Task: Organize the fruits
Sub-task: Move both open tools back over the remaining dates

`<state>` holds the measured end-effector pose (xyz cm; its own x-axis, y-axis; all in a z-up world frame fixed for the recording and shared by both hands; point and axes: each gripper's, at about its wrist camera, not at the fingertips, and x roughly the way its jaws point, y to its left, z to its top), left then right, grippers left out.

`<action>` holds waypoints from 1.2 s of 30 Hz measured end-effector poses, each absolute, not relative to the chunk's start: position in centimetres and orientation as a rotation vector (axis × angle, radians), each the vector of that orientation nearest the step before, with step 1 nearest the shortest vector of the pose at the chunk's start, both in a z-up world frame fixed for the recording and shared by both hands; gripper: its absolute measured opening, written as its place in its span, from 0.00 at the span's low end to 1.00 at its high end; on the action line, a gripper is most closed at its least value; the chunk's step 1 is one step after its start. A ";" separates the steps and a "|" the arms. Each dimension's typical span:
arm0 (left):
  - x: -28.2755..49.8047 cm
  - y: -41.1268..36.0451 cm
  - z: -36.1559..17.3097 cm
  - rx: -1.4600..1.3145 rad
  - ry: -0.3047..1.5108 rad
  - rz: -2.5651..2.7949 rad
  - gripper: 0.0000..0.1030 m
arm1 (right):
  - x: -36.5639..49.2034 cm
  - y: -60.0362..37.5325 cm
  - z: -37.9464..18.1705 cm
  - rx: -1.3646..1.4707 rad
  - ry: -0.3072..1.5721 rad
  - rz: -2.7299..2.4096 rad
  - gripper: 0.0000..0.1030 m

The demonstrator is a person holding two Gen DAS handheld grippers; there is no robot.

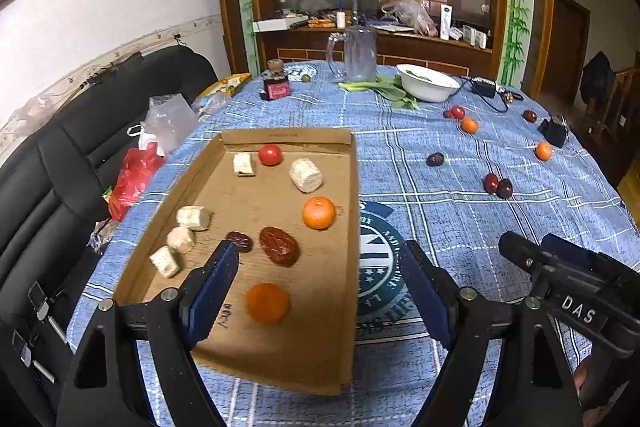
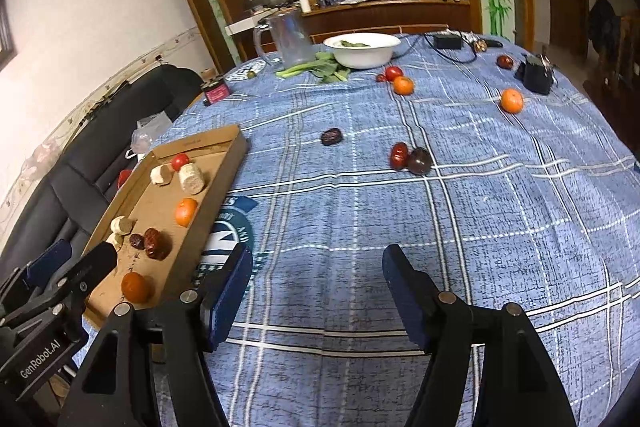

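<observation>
A shallow cardboard tray (image 1: 240,347) lies on the blue checked tablecloth. It holds a mandarin (image 1: 267,303), a second mandarin (image 1: 319,213), a large red date (image 1: 279,245), a small dark date (image 1: 240,241), a cherry tomato (image 1: 270,154) and several pale root pieces (image 1: 305,175). My left gripper (image 1: 318,279) hovers open over the tray's near end, nothing between its fingers. My right gripper (image 2: 318,287) hangs open over bare cloth right of the tray (image 2: 168,291). Loose fruit lies beyond: two dates (image 2: 412,158), a dark date (image 2: 331,136), mandarins (image 2: 511,100) (image 2: 403,85), a tomato (image 2: 393,72).
At the table's far side stand a white bowl (image 2: 362,49) with greens, a clear plastic jug (image 2: 290,39), leafy stalks (image 2: 320,69), a small red-labelled jar (image 1: 275,87) and black chargers (image 2: 534,75). A black sofa (image 1: 60,167) with bags runs along the left.
</observation>
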<state>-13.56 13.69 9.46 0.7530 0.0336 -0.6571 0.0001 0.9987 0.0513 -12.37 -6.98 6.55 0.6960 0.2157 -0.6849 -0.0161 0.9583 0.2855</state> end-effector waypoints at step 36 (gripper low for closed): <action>-0.1 4.8 4.4 -0.133 0.931 -0.288 0.79 | 0.0 -26.2 5.0 0.431 0.835 -0.065 0.64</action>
